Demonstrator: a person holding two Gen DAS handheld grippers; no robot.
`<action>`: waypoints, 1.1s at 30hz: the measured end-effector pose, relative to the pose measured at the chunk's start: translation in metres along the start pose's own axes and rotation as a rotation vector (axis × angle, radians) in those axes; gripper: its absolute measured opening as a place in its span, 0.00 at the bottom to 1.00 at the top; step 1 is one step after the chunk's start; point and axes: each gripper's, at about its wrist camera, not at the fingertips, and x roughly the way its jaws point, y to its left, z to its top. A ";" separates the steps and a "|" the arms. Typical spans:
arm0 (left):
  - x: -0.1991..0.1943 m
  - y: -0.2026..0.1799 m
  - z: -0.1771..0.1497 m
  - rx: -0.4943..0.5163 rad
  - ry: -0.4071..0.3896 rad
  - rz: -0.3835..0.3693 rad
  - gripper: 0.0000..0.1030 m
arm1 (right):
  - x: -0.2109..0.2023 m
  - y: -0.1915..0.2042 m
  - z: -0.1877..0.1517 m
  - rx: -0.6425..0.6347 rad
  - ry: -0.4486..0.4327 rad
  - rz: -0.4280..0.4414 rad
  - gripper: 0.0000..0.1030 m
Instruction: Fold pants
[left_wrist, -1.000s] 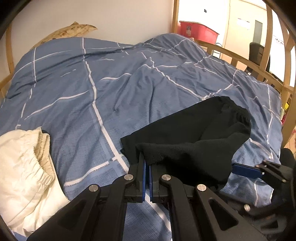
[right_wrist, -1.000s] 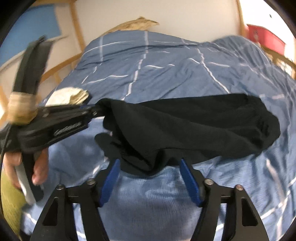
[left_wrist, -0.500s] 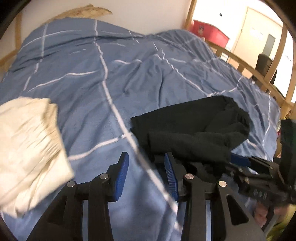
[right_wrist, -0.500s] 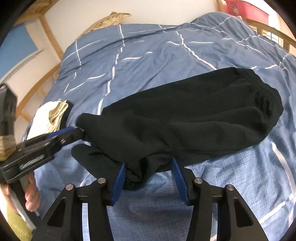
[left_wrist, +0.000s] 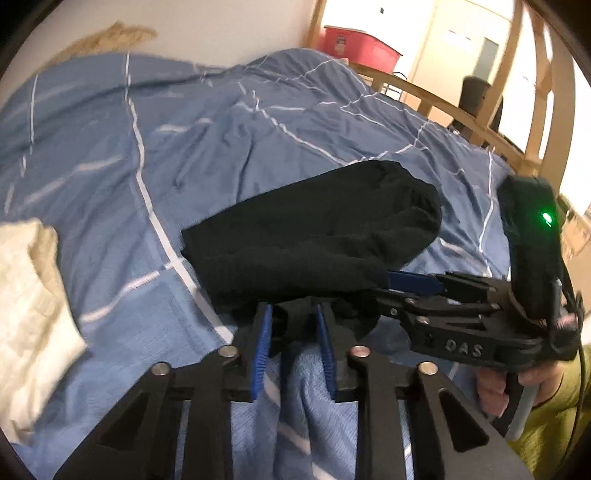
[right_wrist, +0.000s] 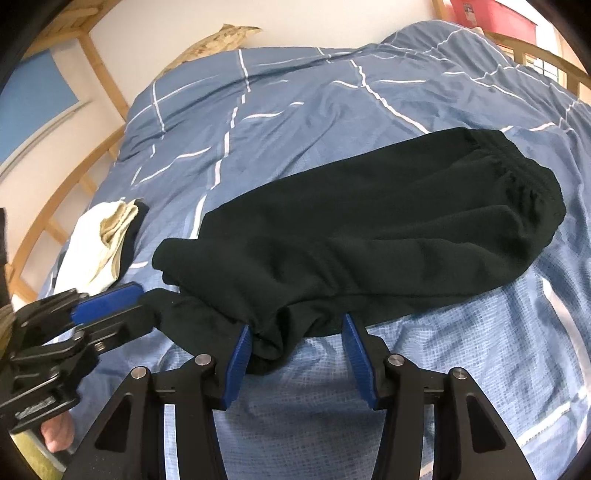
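A blue duvet (right_wrist: 332, 110) with white lines is spread over a wooden-railed bed (left_wrist: 461, 118); black pants (right_wrist: 369, 229) are laid on it. A fold of pants is bracketed by the right gripper (right_wrist: 297, 349), jaws half apart. The left gripper (left_wrist: 293, 328), jaws narrow, has just been closing around a pants edge.

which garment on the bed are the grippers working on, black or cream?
The black pants, lying across the blue duvet with their near edge between both grippers' fingers. The folded cream garment lies untouched, off to the side.

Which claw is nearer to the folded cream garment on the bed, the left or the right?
Left. The left claw is at the near-left corner of the black pants, on the side toward the cream garment. The right claw is further right along the pants' near edge.
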 end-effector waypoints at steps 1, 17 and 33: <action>0.003 0.003 0.000 -0.026 0.015 -0.022 0.07 | 0.000 0.000 0.000 -0.001 -0.001 0.001 0.49; -0.032 -0.036 -0.064 -0.155 -0.060 -0.023 0.05 | -0.040 0.007 -0.027 -0.099 -0.011 0.027 0.26; -0.031 -0.034 -0.072 -0.182 -0.072 -0.041 0.05 | -0.044 0.033 -0.029 -0.337 -0.132 -0.080 0.27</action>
